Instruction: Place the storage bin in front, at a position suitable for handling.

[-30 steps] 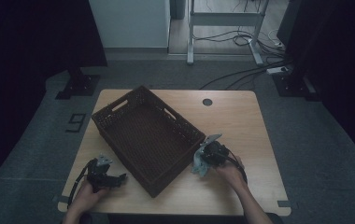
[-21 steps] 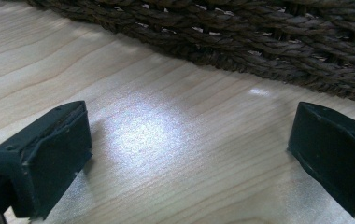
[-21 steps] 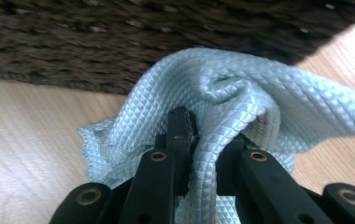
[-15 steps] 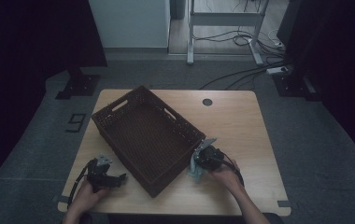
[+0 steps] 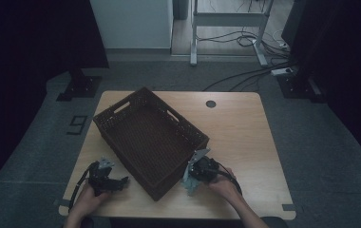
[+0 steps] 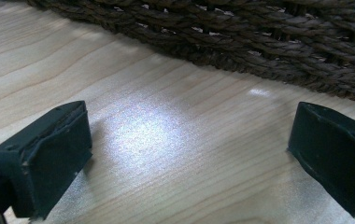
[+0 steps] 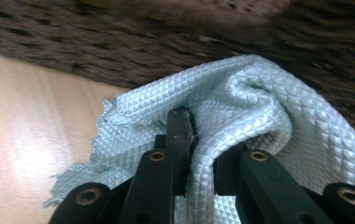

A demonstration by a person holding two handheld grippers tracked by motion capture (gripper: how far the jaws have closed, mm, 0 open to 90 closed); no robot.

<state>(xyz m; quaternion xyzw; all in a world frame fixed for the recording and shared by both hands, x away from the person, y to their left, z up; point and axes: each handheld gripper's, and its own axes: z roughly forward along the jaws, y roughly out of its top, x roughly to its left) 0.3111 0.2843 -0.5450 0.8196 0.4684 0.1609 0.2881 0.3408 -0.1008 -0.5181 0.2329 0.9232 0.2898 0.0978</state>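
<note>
Gripping a pale blue cloth (image 7: 241, 107), the right gripper (image 5: 194, 176) sits at the near right of the worktop (image 5: 245, 128), close against the side wall of the dark woven basket (image 5: 150, 137). Its fingers (image 7: 180, 135) are clenched on a fold of the quilted fabric, which bunches up over them and hangs down on both sides. In the right gripper view the basket wall rises directly beyond the cloth, so the basket's open inside lies ahead of and above the fingers; from the high view that means up and to the left of the gripper, over the nearest rim.

The basket lies slantwise on the worktop, its long axis running from far left to near right, and the cloth is at its near right long side. The right hand (image 5: 223, 185) is the nearer one by far. The left gripper (image 5: 106, 176) rests on the worktop at the basket's other near side, fingers (image 6: 45, 158) released and wide apart with bare wood between them, holding nothing. A lift over the rim looks like the likely coming move.
</note>
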